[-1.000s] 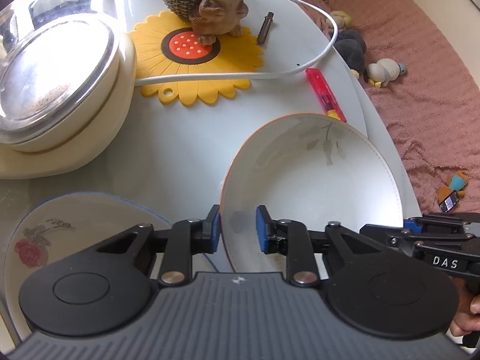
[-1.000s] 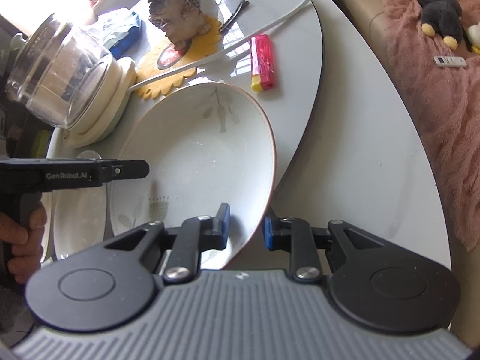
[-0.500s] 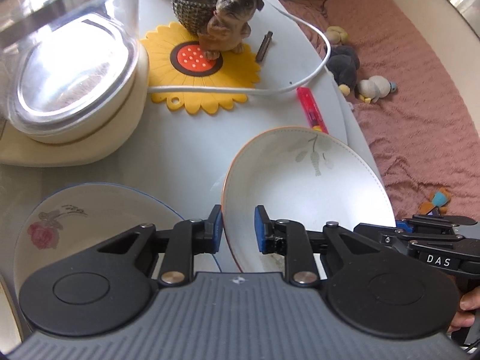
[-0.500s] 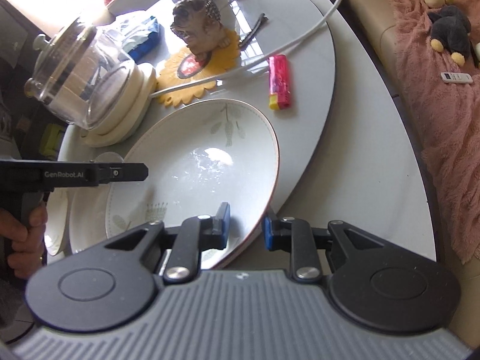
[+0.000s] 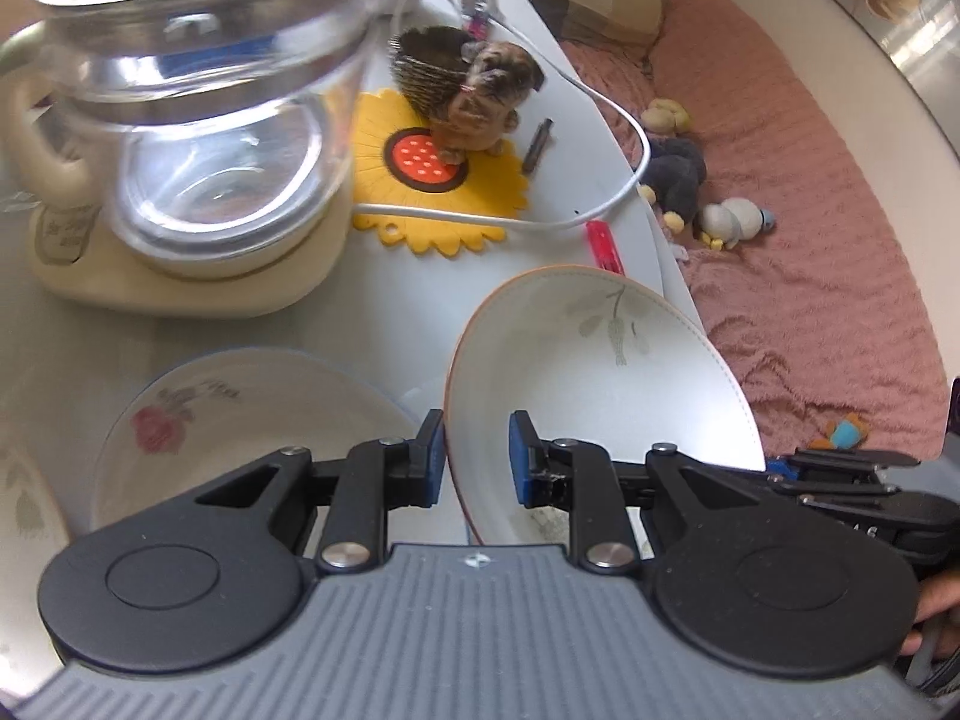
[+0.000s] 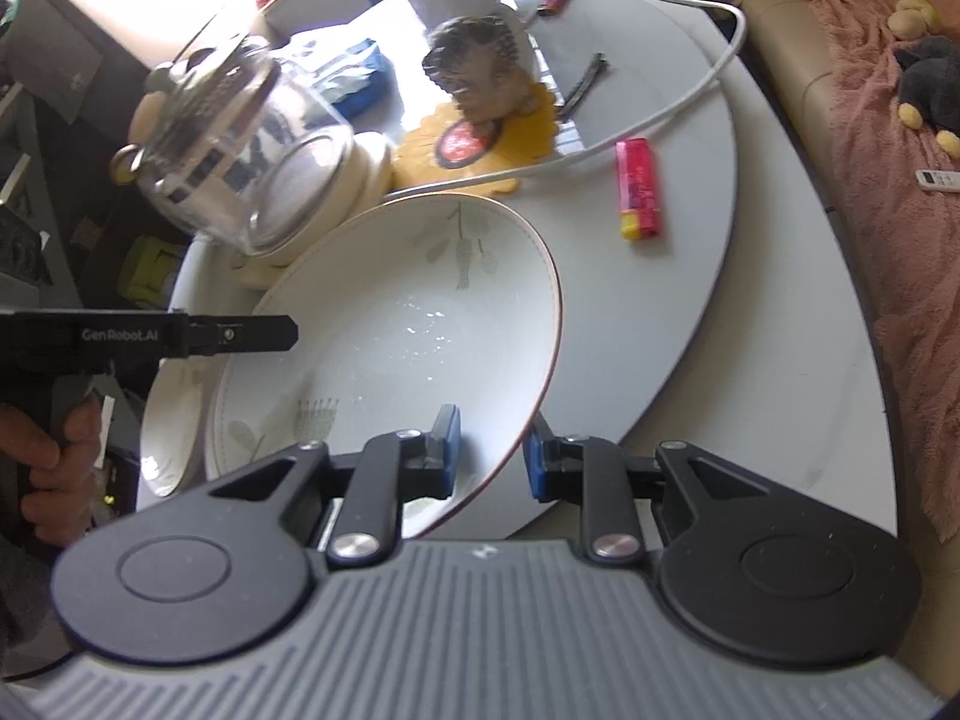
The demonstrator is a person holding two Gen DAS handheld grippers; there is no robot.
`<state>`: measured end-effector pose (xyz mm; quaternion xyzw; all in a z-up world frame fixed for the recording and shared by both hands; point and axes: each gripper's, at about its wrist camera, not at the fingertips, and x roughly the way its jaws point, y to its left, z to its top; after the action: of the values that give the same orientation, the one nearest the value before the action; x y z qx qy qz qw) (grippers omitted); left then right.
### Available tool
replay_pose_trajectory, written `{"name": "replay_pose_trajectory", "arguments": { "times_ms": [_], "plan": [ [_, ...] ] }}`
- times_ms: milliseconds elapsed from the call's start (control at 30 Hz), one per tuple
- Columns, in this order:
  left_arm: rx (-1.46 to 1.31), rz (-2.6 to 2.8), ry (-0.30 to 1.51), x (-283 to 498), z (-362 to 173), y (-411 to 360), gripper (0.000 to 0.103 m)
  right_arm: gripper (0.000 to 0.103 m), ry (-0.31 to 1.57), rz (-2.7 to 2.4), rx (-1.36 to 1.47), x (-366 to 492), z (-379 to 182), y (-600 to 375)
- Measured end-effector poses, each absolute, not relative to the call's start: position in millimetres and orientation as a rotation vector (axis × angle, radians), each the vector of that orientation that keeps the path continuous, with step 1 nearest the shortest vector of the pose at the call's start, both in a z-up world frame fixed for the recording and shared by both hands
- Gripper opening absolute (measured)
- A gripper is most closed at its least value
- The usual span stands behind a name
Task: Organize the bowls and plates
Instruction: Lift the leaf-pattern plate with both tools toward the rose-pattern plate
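Together we carry the leaf-patterned bowl (image 6: 408, 324), left gripper (image 5: 477, 456) and right gripper (image 6: 489, 450) each pinching opposite rims, keeping it level toward the rose plate (image 5: 240, 420).

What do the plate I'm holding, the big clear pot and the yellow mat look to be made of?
Plate: glazed ceramic or porcelain by its look, with a glossy white face showing glare spots, a printed leaf motif and a thin reddish rim line.
Pot: clear glass, see-through with bright reflections; its cream base looks like plastic.
Mat: probably silicone or rubber, matte, with moulded sunflower petals.
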<state>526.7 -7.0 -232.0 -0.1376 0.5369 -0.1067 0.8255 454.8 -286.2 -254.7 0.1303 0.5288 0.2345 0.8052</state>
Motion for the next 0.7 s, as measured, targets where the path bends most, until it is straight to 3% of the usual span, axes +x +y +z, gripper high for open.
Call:
{"name": "replay_pose_trajectory", "arguments": {
  "times_ms": [367,700],
  "plan": [
    [-0.312,-0.178,1.068,469.4,-199.8,44.1,0.025,0.025,1.136,0.558,0.254,432.1,-226.1,-237.3],
    [-0.398,-0.139,1.067,418.4,-209.5,96.2,0.025,0.025,1.152,0.621,0.180,417.7,-223.5,-192.5]
  ]
}}
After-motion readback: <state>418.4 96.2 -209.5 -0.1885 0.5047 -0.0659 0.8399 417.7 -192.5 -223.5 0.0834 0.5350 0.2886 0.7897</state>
